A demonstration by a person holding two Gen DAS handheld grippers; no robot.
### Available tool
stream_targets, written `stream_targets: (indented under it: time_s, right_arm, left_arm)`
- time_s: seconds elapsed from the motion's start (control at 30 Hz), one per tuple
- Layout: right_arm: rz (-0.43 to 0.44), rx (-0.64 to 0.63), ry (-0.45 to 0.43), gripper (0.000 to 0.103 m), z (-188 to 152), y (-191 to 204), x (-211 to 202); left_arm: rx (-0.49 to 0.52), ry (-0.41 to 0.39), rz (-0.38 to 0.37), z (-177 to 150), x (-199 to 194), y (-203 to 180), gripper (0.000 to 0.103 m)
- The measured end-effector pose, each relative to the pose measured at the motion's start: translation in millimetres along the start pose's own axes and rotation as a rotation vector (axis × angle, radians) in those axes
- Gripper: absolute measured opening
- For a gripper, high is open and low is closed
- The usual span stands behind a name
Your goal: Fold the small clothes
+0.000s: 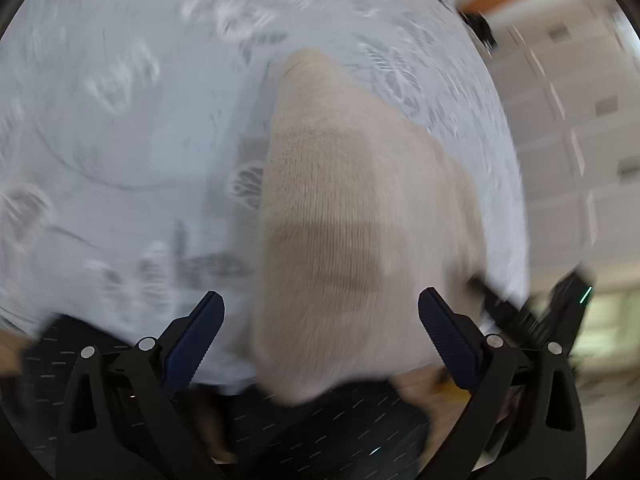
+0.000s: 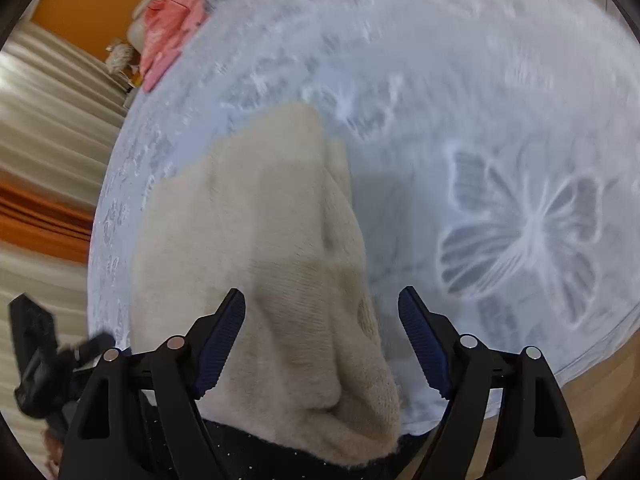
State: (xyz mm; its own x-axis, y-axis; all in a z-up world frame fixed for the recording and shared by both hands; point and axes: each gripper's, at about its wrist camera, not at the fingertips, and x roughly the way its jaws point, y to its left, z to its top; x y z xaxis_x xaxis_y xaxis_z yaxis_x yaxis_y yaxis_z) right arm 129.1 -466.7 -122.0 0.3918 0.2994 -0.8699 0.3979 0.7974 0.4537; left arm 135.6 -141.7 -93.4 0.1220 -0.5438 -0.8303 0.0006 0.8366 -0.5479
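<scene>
- My left gripper (image 1: 321, 334) is spread wide, blue pads (image 1: 200, 344) well apart and pressing on nothing.
- The cream knit (image 1: 340, 220) runs up between those fingers, but neither pad touches it.
- My right gripper (image 2: 322, 342) is parted too, with its pads (image 2: 222, 344) clear of the cloth.
- From the right wrist, the knit (image 2: 260, 240) lies between the fingers and spreads away to the left, with its near edge bunched into a thick roll at the bottom.
- A darker tan band crosses the knit in both views.
- The knit lies on a pale blue cloth (image 1: 120, 140) printed with grey and white butterflies; one big butterfly (image 2: 524, 232) sits to the right of the knit.
- The knit's near end hangs over the cloth's edge onto something dark and speckled (image 1: 320, 420); what that is, I cannot tell.
- Far off at the upper left of the right view, a pink garment (image 2: 172, 24) lies at the cloth's far edge, well apart from the knit.
- Both pictures are smeared by blur, so fine detail on the knit is lost.
</scene>
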Motion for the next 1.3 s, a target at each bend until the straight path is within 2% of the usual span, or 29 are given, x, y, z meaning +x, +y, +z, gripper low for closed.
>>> stream_targets:
  time_s: [0.13,0.23,0.3,0.33,0.37,0.4,0.43,0.5,0.63,0.8,1.03,1.17,1.3]
  right_arm:
    - [0.085,0.082,0.102,0.081,-8,-15,32]
    - [0.158,0.129,0.084,0.080,-15,-16,42]
    - [0.188,0.137,0.081,0.053,-16,-12,43]
    - [0.177,0.136,0.072,0.045,-15,-9,41]
    - [0.180,0.133,0.058,0.036,-14,-5,35]
    - [0.181,0.130,0.043,0.032,-13,0,28]
    - [0.178,0.120,0.029,0.031,-13,5,22]
    - [0.166,0.072,-0.016,0.030,-12,26,1]
    - [0.182,-0.008,-0.098,0.029,-8,68,-34]
    - [0.214,-0.120,-0.205,0.029,-5,131,-74]
    - [0.271,-0.264,-0.332,0.029,-15,202,-120]
    - [0.293,-0.334,-0.385,0.029,-25,242,-133]
    - [0.314,-0.378,-0.395,0.029,-33,271,-132]
  left_arm:
    - [-0.132,0.075,-0.025,16,40,19,0.097]
    - [-0.241,0.159,-0.122,15,67,33,0.098]
    - [-0.296,0.182,-0.176,15,74,38,0.094]
    - [-0.286,0.177,-0.175,15,72,36,0.083]
    - [-0.245,0.173,-0.160,18,67,30,0.076]
    - [-0.213,0.169,-0.149,18,62,25,0.066]
    - [-0.165,0.156,-0.134,20,52,16,0.057]
    - [-0.083,0.112,-0.109,21,31,0,0.052]
    - [0.081,-0.023,-0.052,30,-29,-33,0.050]
    - [0.166,-0.136,-0.038,41,-97,-45,0.050]
    - [0.320,-0.331,0.042,37,-198,-51,0.050]
    - [0.353,-0.405,0.065,39,-235,-44,0.050]
    - [0.372,-0.460,0.092,38,-264,-26,0.050]
